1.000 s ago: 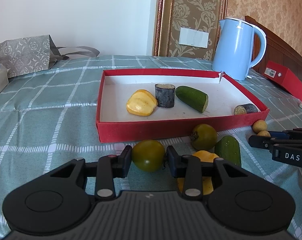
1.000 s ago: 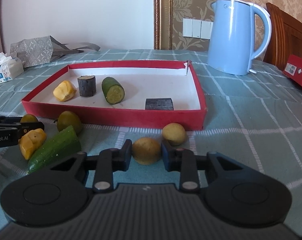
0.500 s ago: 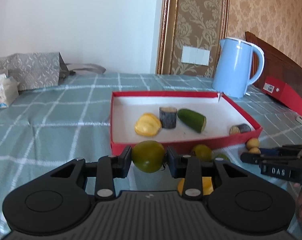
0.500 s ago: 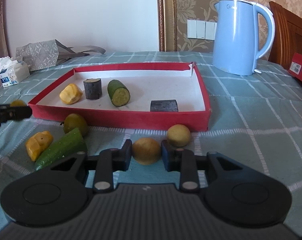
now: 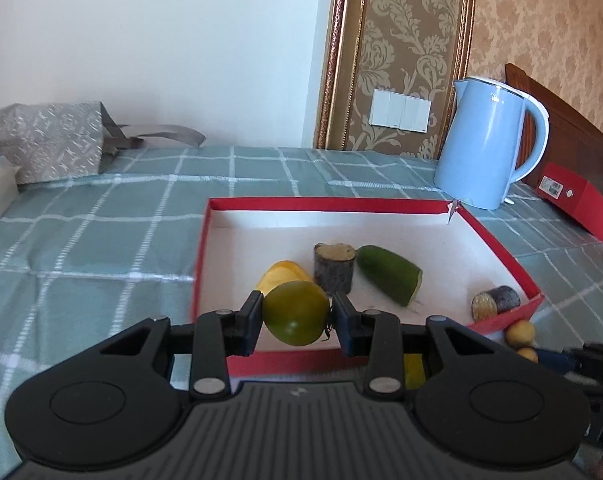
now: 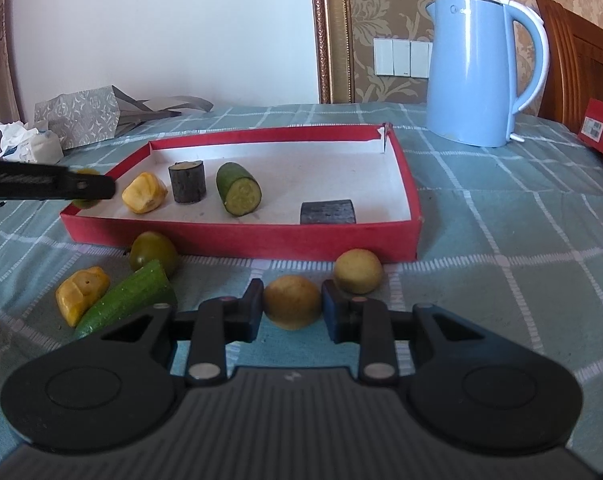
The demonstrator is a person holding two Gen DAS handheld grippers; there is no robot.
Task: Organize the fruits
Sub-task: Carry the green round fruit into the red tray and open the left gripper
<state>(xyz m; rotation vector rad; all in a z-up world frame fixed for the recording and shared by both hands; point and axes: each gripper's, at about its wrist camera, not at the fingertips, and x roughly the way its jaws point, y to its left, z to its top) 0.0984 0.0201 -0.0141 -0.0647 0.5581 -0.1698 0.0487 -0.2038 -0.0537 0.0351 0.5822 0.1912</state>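
Red cardboard forms the shallow tray [image 6: 237, 236], which is set on a teal checked cloth over the table [image 6: 501, 240]. Four pieces are counted inside the tray: one yellow pepper piece [image 6: 144, 198], one upright dark eggplant stub [image 6: 187, 181], one green cucumber half [image 6: 239, 189] and one dark eggplant piece [image 6: 327, 212] lying near the right wall. Two green tomatoes are seen. One green tomato [image 5: 295, 313] is pinched between the fingers of the left gripper [image 5: 295, 318] and held in the air above the tray's near left corner. The other green tomato [image 6: 152, 251] lies on the cloth just before the tray wall. Beside it, a second cucumber piece [image 6: 129, 300] and a second yellow pepper piece [image 6: 81, 294] are found touching each other. Two small yellow round fruits are counted: one yellow fruit [image 6: 292, 301] is pinched by the right gripper [image 6: 292, 312] low at the cloth, and another small yellow fruit [image 6: 357, 271] rests just beside it.

A blue electric kettle [image 6: 477, 72] stands behind the tray, a red box [image 6: 599, 132] to its right, and a grey patterned bag [image 6: 81, 114] and a tissue pack [image 6: 29, 144] to the far left. In the left wrist view the loose pieces on the cloth are mostly hidden by the gripper body; they are shown plainly only in the right wrist view.
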